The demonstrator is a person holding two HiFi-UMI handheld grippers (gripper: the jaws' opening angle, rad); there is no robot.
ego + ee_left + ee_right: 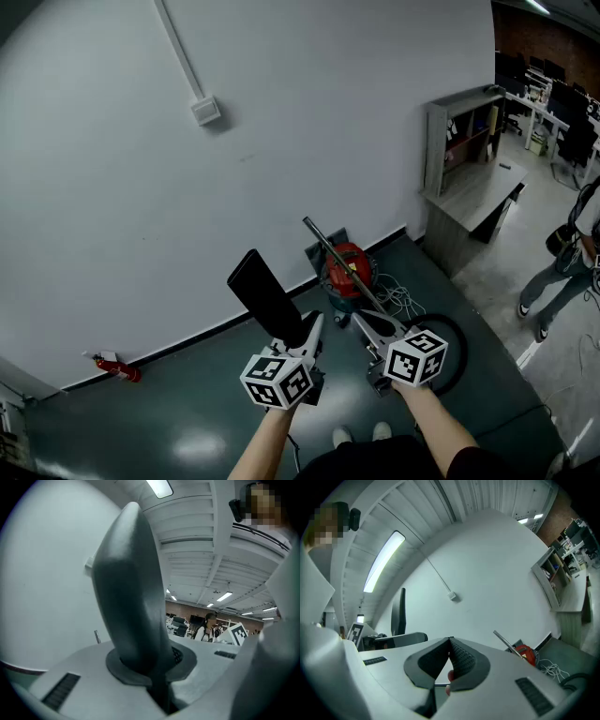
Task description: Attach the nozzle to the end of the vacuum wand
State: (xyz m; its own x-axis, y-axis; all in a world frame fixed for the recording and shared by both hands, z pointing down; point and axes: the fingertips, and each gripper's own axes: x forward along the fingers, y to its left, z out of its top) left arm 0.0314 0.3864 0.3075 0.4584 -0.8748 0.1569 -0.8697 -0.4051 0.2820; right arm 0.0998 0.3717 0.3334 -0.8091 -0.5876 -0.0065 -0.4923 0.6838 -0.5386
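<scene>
My left gripper [312, 326] is shut on the narrow end of a flat black nozzle [266, 292], which sticks up and to the left. In the left gripper view the nozzle [131, 588] fills the middle, pinched between the pads. My right gripper [361, 323] is shut with nothing between its jaws [450, 640]. The metal vacuum wand [339, 260] slants up from the red vacuum body [348, 269] by the wall. It stands beyond and just right of the right gripper, apart from it, as the wand [506, 642] shows in the right gripper view.
A black hose [457, 361] loops on the dark floor at my right, with white cable [400, 301] beside the vacuum. A grey shelf unit [466, 155] stands at the back right, where a person [565, 262] walks. A small red object [118, 367] lies by the wall at left.
</scene>
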